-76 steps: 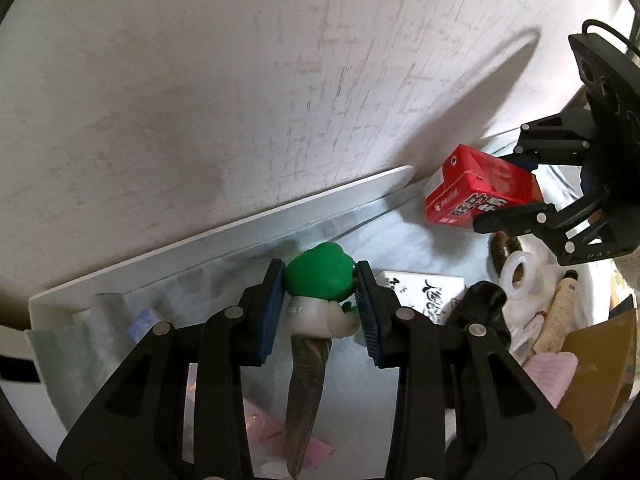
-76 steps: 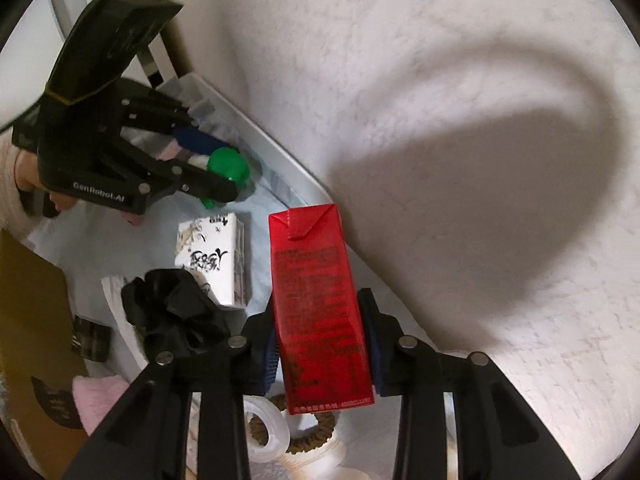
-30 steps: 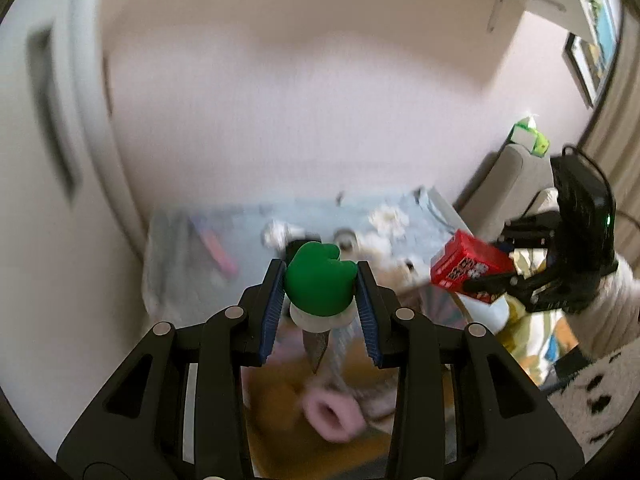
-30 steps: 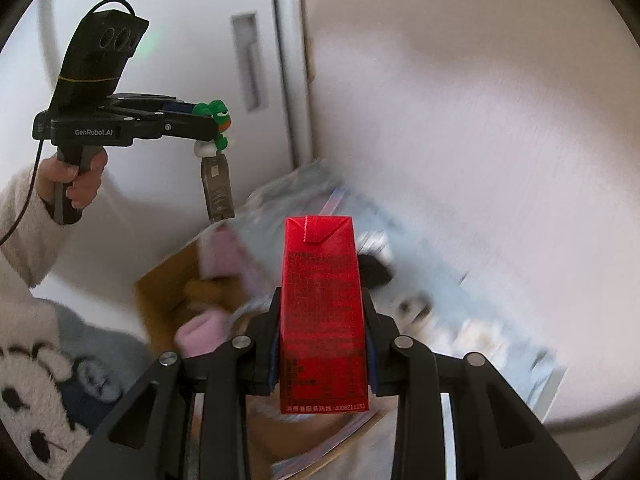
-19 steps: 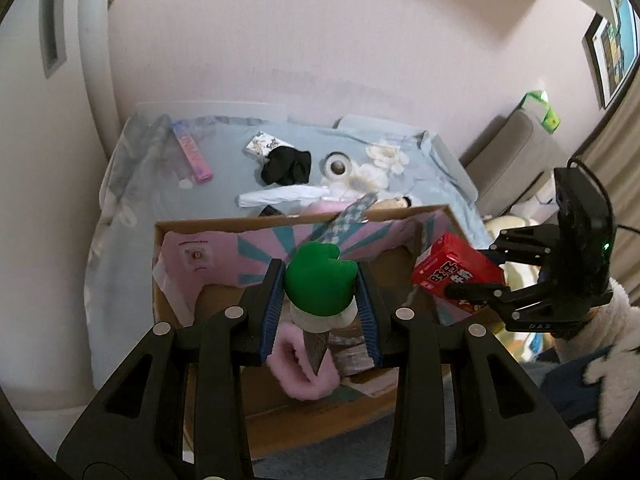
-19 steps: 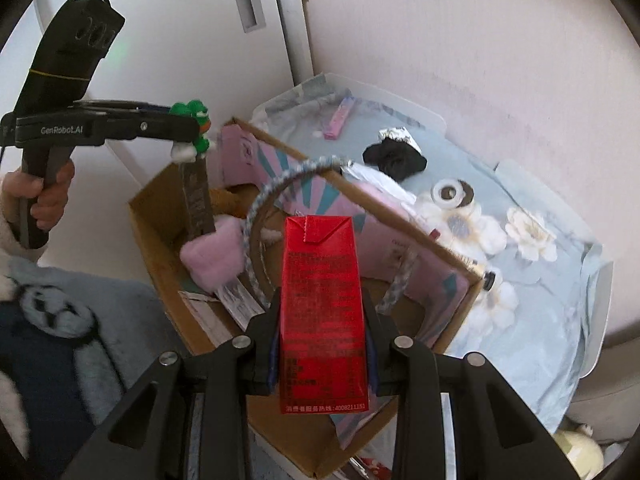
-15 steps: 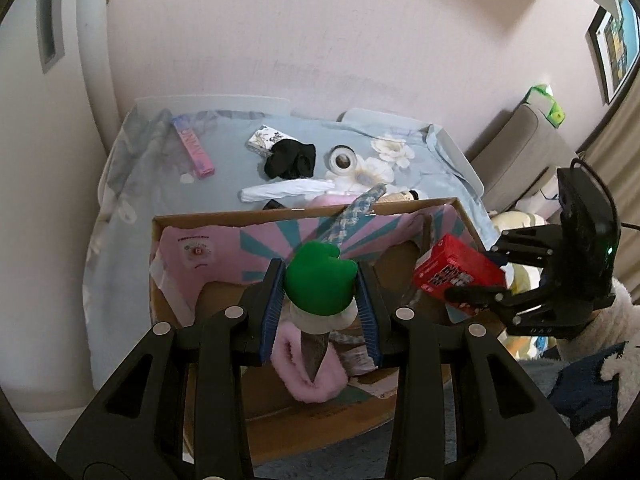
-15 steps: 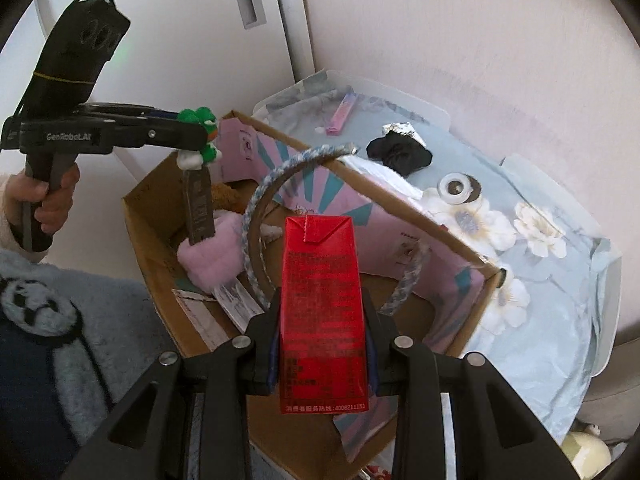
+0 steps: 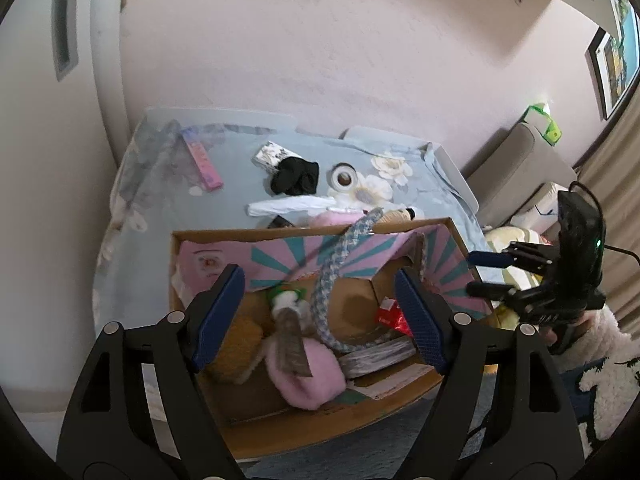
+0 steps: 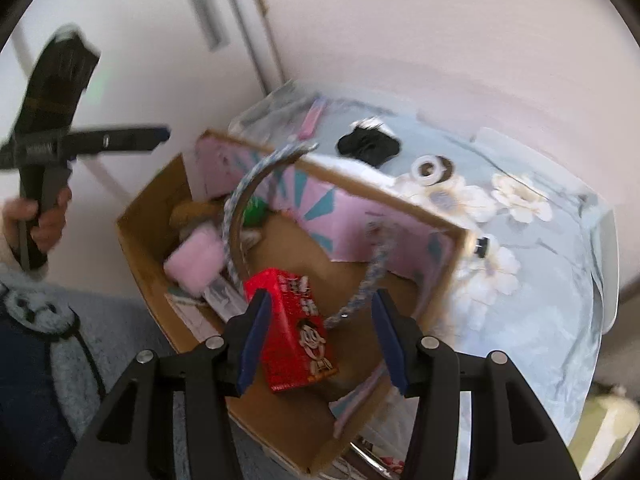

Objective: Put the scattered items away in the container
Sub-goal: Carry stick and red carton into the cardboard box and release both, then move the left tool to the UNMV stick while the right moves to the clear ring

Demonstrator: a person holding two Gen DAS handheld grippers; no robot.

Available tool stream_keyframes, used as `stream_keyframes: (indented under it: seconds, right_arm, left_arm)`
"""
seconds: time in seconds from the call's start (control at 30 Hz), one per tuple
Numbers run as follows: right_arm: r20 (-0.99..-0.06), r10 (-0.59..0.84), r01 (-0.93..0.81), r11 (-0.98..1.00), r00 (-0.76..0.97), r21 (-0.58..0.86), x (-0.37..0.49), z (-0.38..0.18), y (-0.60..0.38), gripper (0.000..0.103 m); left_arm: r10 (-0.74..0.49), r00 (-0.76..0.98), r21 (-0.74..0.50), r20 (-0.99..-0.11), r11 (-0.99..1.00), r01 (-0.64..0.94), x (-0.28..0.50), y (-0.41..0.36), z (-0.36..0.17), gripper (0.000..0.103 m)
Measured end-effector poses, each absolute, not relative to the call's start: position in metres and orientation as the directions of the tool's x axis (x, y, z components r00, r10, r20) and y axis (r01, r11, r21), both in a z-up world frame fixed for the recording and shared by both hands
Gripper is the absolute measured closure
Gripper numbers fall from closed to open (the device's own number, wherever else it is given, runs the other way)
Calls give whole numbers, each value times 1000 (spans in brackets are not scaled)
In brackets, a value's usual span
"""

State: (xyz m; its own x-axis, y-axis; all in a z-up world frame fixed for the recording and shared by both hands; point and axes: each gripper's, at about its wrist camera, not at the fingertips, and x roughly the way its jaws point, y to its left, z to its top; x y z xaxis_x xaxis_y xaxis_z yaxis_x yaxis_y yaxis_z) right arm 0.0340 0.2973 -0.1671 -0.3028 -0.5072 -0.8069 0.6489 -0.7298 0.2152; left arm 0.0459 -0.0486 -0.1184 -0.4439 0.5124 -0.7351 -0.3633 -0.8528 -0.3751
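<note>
The cardboard box (image 9: pixel 304 436) stands against the front of a low table. My left gripper (image 9: pixel 320 320) is open above it. The green-capped toy with its grey strap (image 9: pixel 286 300) lies inside the box beside a pink fluffy item (image 9: pixel 308 380) and a blue braided headband (image 9: pixel 332 280). My right gripper (image 10: pixel 320 336) is open over the box (image 10: pixel 156 248). The red carton (image 10: pixel 294 324) is tilted between its fingers and falling free; it shows in the left wrist view (image 9: pixel 390 312) low in the box.
On the blue floral tablecloth (image 9: pixel 160 184) lie a pink tube (image 9: pixel 202 160), a black cloth (image 9: pixel 296 176), a small patterned box (image 9: pixel 270 154), a tape roll (image 9: pixel 344 178) and a white cloth (image 9: pixel 288 206). A sofa (image 9: pixel 520 168) stands at right.
Both grippers have opened over the box. The green-capped toy dropped out of the left one into the box. The red carton left the right one and is tipping down.
</note>
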Motion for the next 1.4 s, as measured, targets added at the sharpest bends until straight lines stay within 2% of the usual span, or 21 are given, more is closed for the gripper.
stream_keyframes:
  seconds: [0.1, 0.5, 0.77, 0.8, 0.83, 0.93, 1.17, 1.4]
  right_arm:
    - [-784, -521, 611, -755, -337, 239, 29, -155, 313, 55]
    - [-767, -485, 581, -793, -420, 184, 11, -130, 318, 55]
    - [-767, -451, 546, -822, -456, 159, -11, -129, 311, 55]
    - [-779, -416, 531, -838, -469, 128, -17, -129, 309, 55]
    - [-800, -352, 501, -862, -486, 75, -33, -129, 306, 55]
    - [-814, -341, 491, -867, -470, 80, -48, -128, 304, 55]
    - [-868, -294, 483, -872, -399, 73, -101, -136, 280, 55]
    - [-921, -277, 579, -812, -274, 72, -145, -183, 237, 55]
  left_arm:
    - [509, -445, -375, -737, -856, -357, 42, -52, -117, 27]
    - [470, -464, -331, -751, -876, -352, 20, -66, -103, 27]
    - [377, -425, -260, -823, -915, -309, -33, -70, -101, 26]
    - [365, -410, -260, -836, -921, -291, -45, -70, -101, 25]
    - [363, -396, -264, -843, -922, -284, -53, -68, -101, 19]
    - [366, -351, -289, -862, -923, -254, -85, -60, -105, 14]
    - [384, -260, -336, -886, -918, -211, -145, -39, -147, 14]
    - [392, -157, -365, -907, -914, -176, -189, -34, -203, 18]
